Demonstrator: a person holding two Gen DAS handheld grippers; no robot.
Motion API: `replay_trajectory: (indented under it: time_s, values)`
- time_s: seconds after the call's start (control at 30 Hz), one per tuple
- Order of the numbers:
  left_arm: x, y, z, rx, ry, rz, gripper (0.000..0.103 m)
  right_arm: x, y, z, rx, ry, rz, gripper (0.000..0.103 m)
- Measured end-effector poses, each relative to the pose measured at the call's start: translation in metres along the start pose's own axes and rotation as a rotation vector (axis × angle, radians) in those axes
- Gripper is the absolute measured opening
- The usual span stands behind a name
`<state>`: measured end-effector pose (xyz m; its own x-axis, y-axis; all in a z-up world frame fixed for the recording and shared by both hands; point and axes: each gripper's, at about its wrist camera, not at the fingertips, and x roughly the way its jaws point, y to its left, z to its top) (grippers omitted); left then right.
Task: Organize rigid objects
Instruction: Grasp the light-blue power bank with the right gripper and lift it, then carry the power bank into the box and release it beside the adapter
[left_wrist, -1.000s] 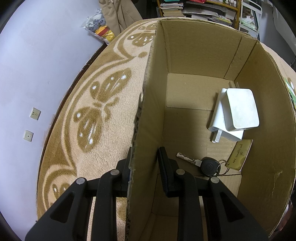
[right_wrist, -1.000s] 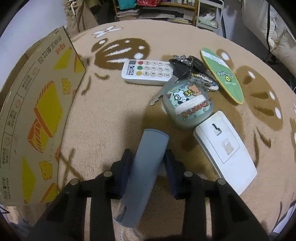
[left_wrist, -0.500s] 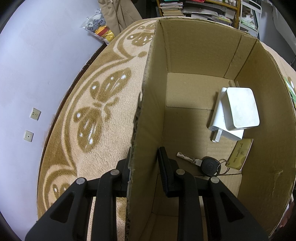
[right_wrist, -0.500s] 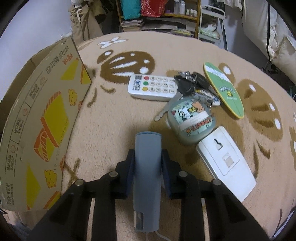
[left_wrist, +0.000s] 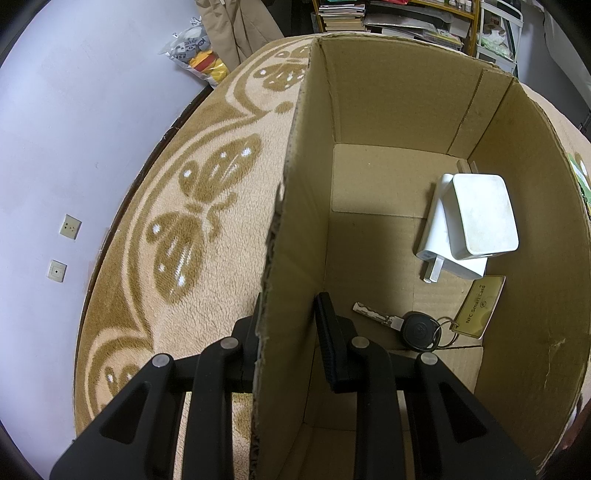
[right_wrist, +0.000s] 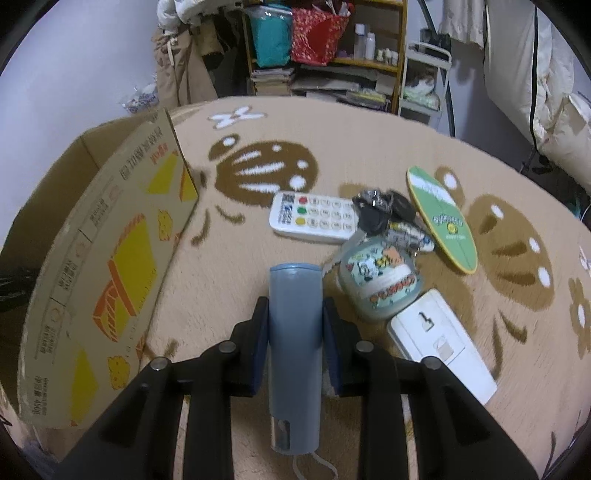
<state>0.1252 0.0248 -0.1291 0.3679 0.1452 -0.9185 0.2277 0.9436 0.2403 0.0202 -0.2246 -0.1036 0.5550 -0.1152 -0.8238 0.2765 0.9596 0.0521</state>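
Right wrist: patterned beige rug (right_wrist: 369, 147), cluttered shelves (right_wrist: 325, 48).

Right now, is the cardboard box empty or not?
Not empty. Inside the cardboard box lie two white chargers, a key and a gold card.

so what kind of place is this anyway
Probably a lived-in room at home: a patterned plush rug, a cluttered bookshelf with bags and bottles, and bedding piled at the side.

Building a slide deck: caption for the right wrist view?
Right gripper clamps a grey-blue device above the rug, beside the cardboard box.
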Motion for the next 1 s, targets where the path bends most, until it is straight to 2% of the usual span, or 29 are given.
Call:
replay_trajectory:
  time_s: [0.37, 0.63, 1.0]
  values:
    - [0.001, 0.0, 0.0, -0.002, 0.003, 0.001, 0.024, -0.004, 0.004, 0.009, 0.003, -0.038, 0.025, 0.029]
    - [0.002, 0.0, 0.0, -0.002, 0.003, 0.001, 0.024, -0.004, 0.013, 0.014, -0.033, -0.034, 0.037, 0.029]
    - [0.002, 0.0, 0.0, -0.001, 0.004, 0.002, 0.024, -0.022, 0.032, 0.037, -0.083, -0.102, 0.058, 0.029]
